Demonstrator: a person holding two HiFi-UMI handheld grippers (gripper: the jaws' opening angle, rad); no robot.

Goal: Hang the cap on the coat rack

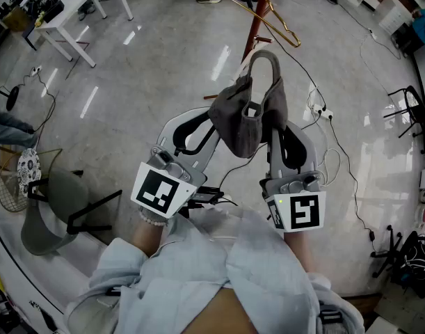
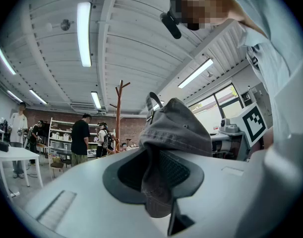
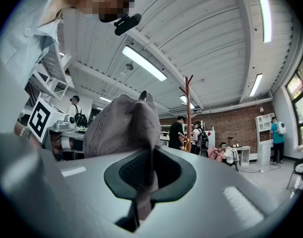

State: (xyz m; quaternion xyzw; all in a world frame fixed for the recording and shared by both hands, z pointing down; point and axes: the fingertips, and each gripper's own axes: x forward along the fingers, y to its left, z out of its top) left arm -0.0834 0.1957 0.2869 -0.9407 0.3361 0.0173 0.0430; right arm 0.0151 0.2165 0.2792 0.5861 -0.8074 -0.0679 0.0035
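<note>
A grey cap [image 1: 248, 113] hangs in the air between my two grippers, brim pointing away from me. My left gripper [image 1: 213, 132] is shut on the cap's left edge; its own view shows the grey cloth [image 2: 171, 148] pinched between the jaws. My right gripper [image 1: 276, 127] is shut on the right edge, with the cap [image 3: 124, 125] bulging above its jaws. The reddish-brown wooden coat rack [image 1: 257, 16] stands straight ahead, its post [image 2: 118, 115] and forked top [image 3: 187, 108] showing beyond the cap in both gripper views.
A wire hanger [image 1: 268, 16] dangles from the rack. A white table [image 1: 73, 9] stands at the far left, a grey chair [image 1: 49, 207] at my left, a black chair [image 1: 410, 113] at the right. Cables [image 1: 330, 127] trail on the floor. Several people [image 2: 82, 140] stand behind the rack.
</note>
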